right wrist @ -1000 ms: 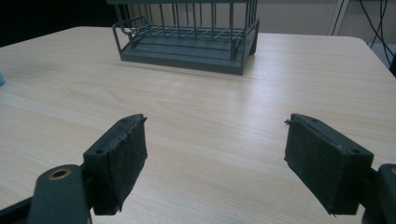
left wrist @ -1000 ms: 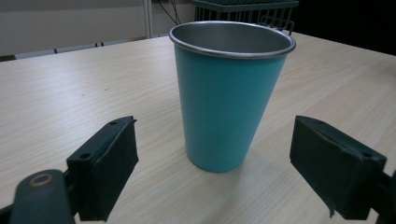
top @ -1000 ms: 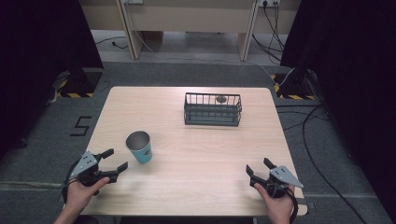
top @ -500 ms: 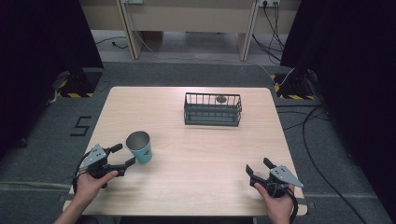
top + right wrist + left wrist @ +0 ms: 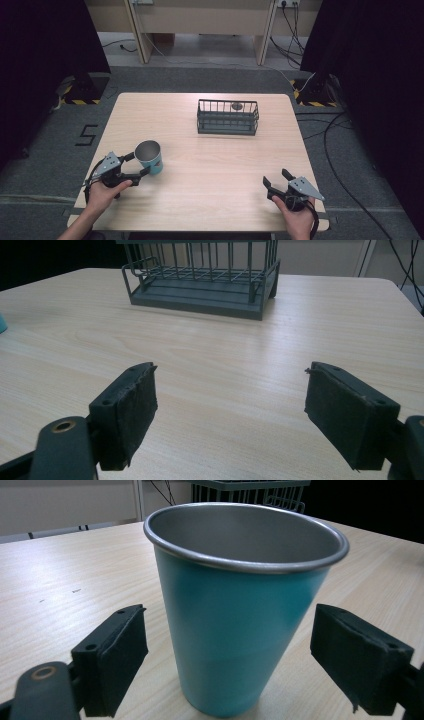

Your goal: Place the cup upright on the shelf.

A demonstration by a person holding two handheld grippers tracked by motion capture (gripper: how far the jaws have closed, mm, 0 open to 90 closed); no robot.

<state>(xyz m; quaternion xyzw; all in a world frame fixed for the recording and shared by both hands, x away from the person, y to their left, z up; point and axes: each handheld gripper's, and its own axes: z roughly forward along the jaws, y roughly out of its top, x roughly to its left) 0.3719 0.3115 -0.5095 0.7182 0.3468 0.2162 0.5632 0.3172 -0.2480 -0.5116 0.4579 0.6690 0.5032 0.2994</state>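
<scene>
Light wooden table [image 5: 210,200] sits on grey carpet [image 5: 60,165], black curtains [image 5: 45,45] either side, cables [image 5: 345,145] trailing right of it.

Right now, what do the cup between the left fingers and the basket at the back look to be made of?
Cup: likely metal, with a dull grey inside and rolled rim; smooth teal coat outside with a soft sheen. Basket: thin dark wire bars on a solid base, probably coated metal, matte. Table: pale wood-grain top, possibly laminate.
</scene>
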